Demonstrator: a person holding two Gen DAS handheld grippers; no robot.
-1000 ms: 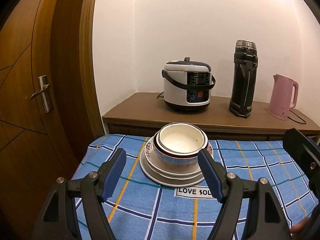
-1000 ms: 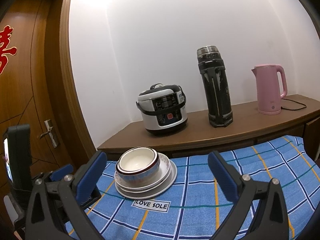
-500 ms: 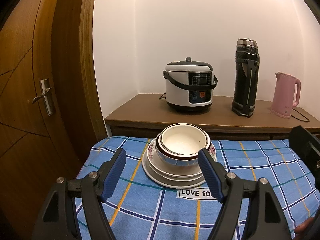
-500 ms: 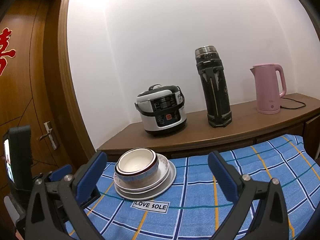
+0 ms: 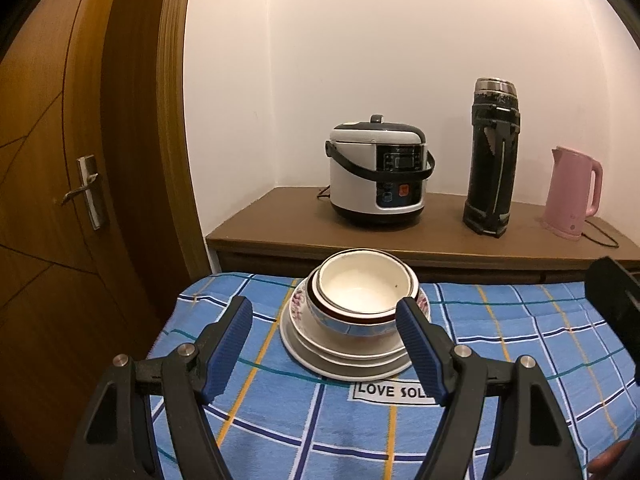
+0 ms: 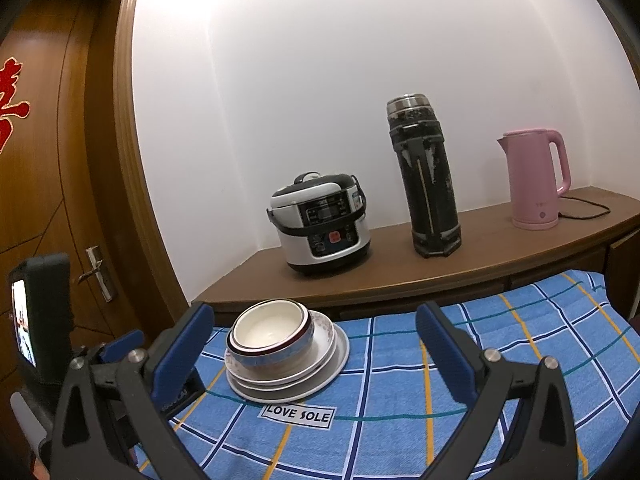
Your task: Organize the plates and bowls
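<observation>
**On the blue cloth: both grippers wide, dishes stacked ahead**

On the checked blue cloth [image 5: 500,332], just fwd of the left gripper [image 5: 324,334], sits one stack: a white bowl [image 5: 362,286] nested in a red-rimmed bowl [image 5: 352,320], on a flowered plate [image 5: 298,304] and plain plates [image 5: 344,360] under it. Left gripper is level, pointed straight at the stack, jaws apart w/ nothing between them; the stack lies just beyond the fingertips, nearer the right-hand finger [image 5: 418,350], whose tip overlaps the plate edge in view. Can't tell if it touches.

Right gripper [image 6: 314,344] is also level, jaws spread wide and empty. From its camera the stack [image 6: 286,354] sits between the fingers but off toward the left-hand finger [image 6: 182,350], slightly beyond the tips. The left gripper's body shows at that view's left edge, close beside the right one.

A "LOVE SOLE" label [image 6: 298,415] lies on the cloth on the near side of the stack. Beyond the stack, on a wooden sideboard [image 6: 500,248]: rice cooker [image 6: 322,226], black flask [image 6: 426,178], pink kettle [image 6: 536,180]. Wooden door [image 5: 52,160] off to the left.
</observation>
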